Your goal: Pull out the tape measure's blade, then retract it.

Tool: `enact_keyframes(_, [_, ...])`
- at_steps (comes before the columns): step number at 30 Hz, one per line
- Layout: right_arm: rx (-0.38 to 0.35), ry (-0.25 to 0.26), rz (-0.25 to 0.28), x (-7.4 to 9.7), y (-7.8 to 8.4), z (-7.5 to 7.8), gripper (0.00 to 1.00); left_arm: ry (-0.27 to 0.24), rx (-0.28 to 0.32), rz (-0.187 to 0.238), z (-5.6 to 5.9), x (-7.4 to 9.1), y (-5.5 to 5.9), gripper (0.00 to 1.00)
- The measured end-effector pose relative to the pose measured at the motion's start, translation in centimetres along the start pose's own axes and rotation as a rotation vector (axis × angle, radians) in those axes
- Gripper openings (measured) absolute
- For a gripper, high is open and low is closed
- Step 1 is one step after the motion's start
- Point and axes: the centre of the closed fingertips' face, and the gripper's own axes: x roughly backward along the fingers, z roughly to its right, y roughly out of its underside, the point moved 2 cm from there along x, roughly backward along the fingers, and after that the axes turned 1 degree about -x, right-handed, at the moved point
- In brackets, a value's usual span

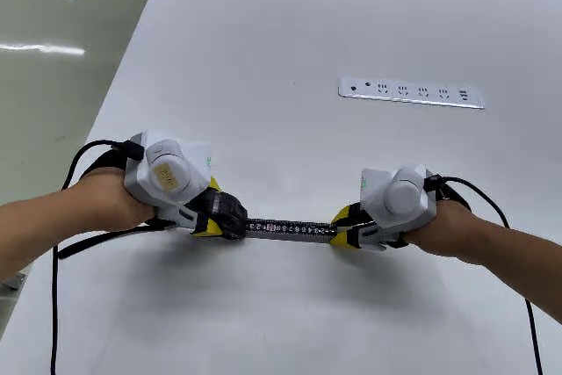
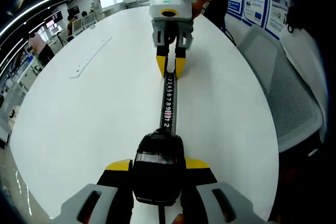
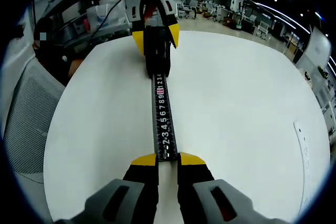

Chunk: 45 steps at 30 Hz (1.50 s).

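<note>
The black tape measure case [image 1: 226,213] [image 2: 158,167] [image 3: 158,51] rests low over the white table, and my left gripper [image 1: 211,214] [image 2: 157,165] is shut on it. Its dark numbered blade [image 1: 290,228] [image 2: 168,100] [image 3: 163,124] runs out straight to the right, a short length drawn. My right gripper [image 1: 341,227] [image 3: 168,158] is shut on the blade's tip, yellow fingertips [image 3: 193,159] pinched together. Each gripper faces the other across the blade: the right gripper [image 2: 171,65] shows far off in the left gripper view, the left gripper [image 3: 155,39] in the right gripper view.
A white power strip [image 1: 411,92] [image 2: 90,57] lies flat on the table beyond the grippers, to the right. Black cables [image 1: 75,164] trail from both grippers. The white table [image 1: 290,32] stretches wide. A mesh chair [image 2: 286,93] stands beside it.
</note>
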Motion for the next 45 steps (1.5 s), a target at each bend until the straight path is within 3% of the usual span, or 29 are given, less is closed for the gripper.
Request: enact_keyframes(45, [-0.037,0.028,-0.043,3.4,4.7,1.0,0.11,0.007,0.0,-0.008,0.0,0.0,-0.1,0.31])
